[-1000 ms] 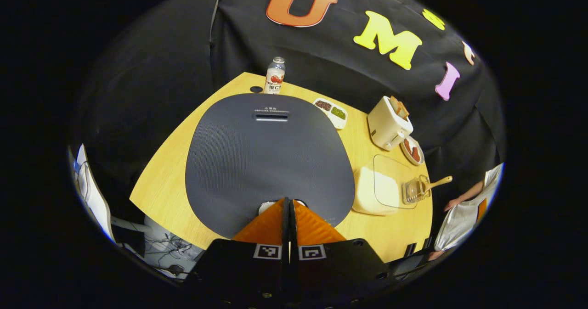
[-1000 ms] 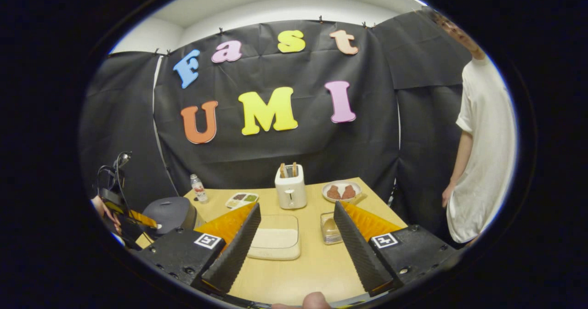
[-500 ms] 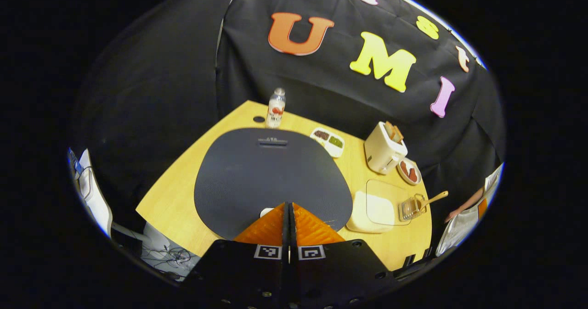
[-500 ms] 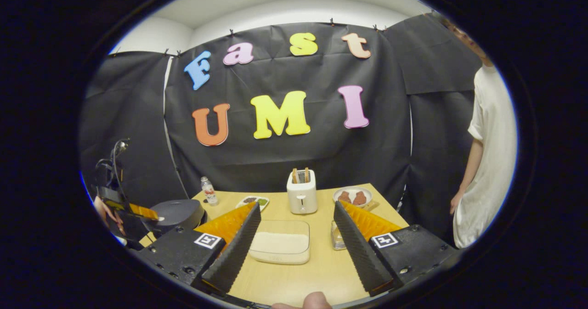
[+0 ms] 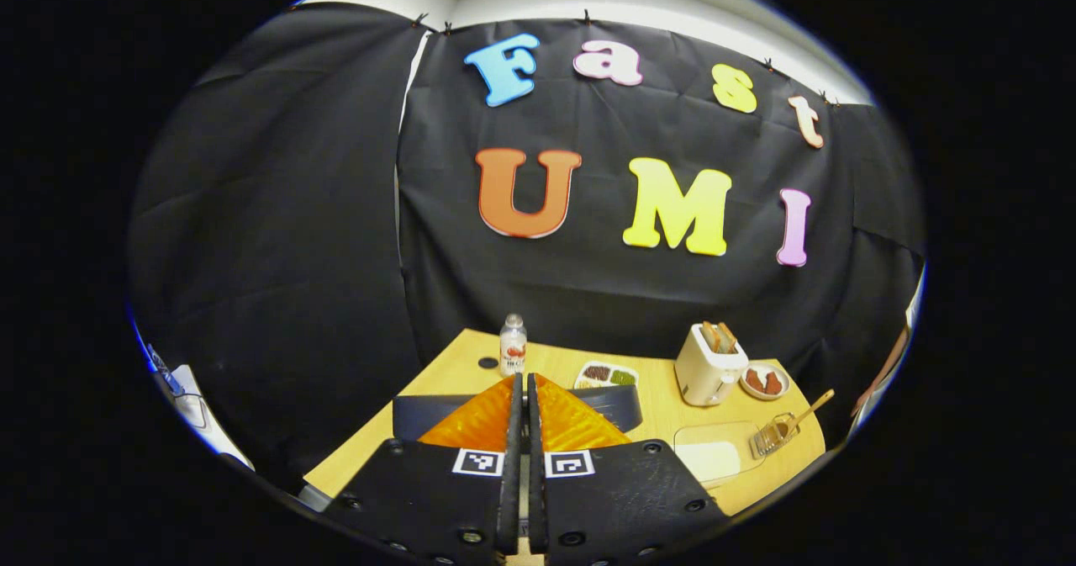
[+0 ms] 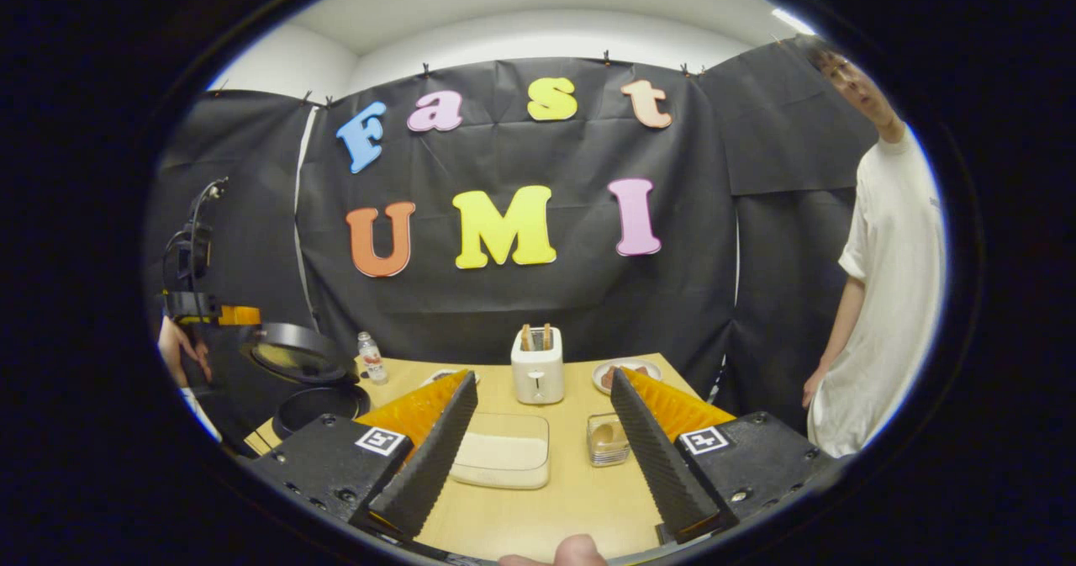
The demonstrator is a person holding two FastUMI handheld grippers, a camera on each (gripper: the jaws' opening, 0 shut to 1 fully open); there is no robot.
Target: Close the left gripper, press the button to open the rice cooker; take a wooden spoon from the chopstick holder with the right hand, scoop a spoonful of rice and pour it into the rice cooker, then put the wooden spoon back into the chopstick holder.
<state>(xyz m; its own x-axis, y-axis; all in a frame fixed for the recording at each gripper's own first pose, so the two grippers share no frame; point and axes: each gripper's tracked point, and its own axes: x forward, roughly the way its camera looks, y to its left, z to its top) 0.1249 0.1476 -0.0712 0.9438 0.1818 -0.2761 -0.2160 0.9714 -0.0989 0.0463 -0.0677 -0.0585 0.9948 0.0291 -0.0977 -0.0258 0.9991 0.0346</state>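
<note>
Your left gripper [image 5: 521, 385], jaws closed, is hovering over the cooker [image 6: 315, 398], lid [image 6: 298, 351] up; your right gripper [image 6: 545, 385] is gaping before the spoon [image 5: 811, 406] in its holder [image 6: 607, 441].

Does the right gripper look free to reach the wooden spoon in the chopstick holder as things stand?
Probably yes: the right gripper is open, and the chopstick holder with the wooden spoon stands just ahead between its fingers, nothing in between.
</note>
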